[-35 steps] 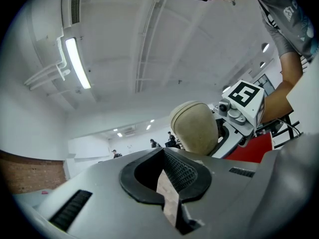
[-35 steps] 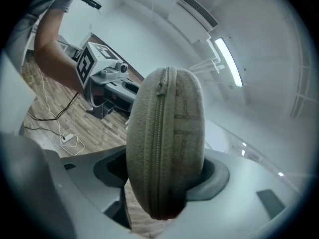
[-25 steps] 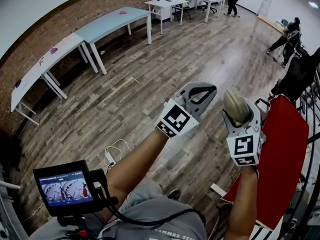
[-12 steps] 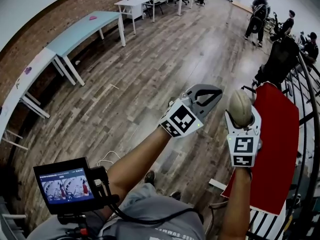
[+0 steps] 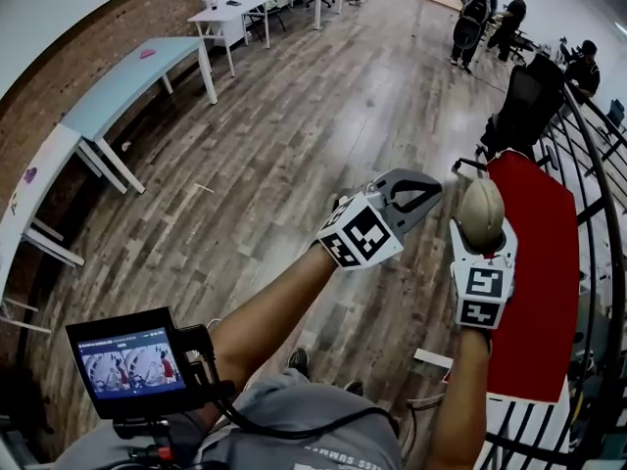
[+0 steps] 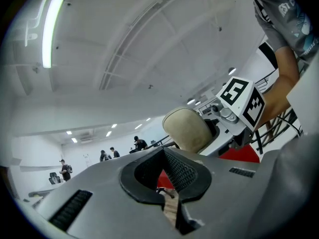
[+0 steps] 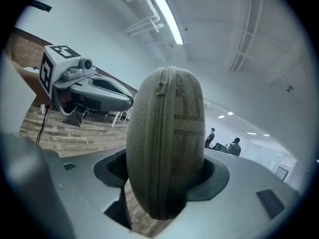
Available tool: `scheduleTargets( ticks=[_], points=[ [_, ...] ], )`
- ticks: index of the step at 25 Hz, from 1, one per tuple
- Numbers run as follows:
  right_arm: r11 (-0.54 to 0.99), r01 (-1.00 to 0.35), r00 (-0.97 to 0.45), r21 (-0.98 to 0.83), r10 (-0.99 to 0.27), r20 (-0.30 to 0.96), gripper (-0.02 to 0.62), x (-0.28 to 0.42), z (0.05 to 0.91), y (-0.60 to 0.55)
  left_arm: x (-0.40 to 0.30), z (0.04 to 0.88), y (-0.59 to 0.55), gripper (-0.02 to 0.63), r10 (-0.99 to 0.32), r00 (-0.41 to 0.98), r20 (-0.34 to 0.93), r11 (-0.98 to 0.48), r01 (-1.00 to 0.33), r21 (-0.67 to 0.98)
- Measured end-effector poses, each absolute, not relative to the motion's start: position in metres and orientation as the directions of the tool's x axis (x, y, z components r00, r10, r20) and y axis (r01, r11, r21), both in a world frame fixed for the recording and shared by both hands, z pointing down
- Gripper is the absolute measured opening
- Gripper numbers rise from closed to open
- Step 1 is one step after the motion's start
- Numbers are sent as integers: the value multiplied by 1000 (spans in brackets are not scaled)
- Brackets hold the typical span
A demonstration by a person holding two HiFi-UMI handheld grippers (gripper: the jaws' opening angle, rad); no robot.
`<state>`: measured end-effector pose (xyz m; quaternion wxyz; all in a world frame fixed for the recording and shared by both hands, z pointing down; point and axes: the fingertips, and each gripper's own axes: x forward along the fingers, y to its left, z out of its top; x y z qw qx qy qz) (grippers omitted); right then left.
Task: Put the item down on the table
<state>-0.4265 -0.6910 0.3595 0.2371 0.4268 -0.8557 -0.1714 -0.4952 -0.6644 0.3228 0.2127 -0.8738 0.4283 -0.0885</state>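
A tan oval zippered case [image 5: 482, 213] stands on edge between the jaws of my right gripper [image 5: 482, 231], which is shut on it and held up over the near edge of a red table [image 5: 537, 262]. The right gripper view shows the case [image 7: 167, 143] filling the jaws, zipper facing the camera. My left gripper [image 5: 416, 192] is held up just left of it, shut with nothing inside. From the left gripper view the jaws [image 6: 168, 193] meet at the tips, and the case [image 6: 187, 128] appears beyond them.
Wood-plank floor [image 5: 294, 135] lies below. A black chair [image 5: 519, 106] stands at the red table's far end, and a black railing [image 5: 600, 204] runs along the right. Light tables [image 5: 127, 71] line the brick wall at left. Several people [image 5: 485, 18] stand far off. A small monitor [image 5: 127, 362] sits near my body.
The head view has swung so the red table sits further in under the right gripper. Both grippers drifted slightly right. The case stays held, and the left gripper stays shut.
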Motion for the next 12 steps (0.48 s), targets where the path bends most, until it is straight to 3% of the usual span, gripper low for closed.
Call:
scheduleTargets(
  ticks=[12],
  points=[
    [471,-756,-380,455,-881,280,275,-409,368,-748,-484,342,-726,5,-670,742,32,-682,-597,-423]
  ],
)
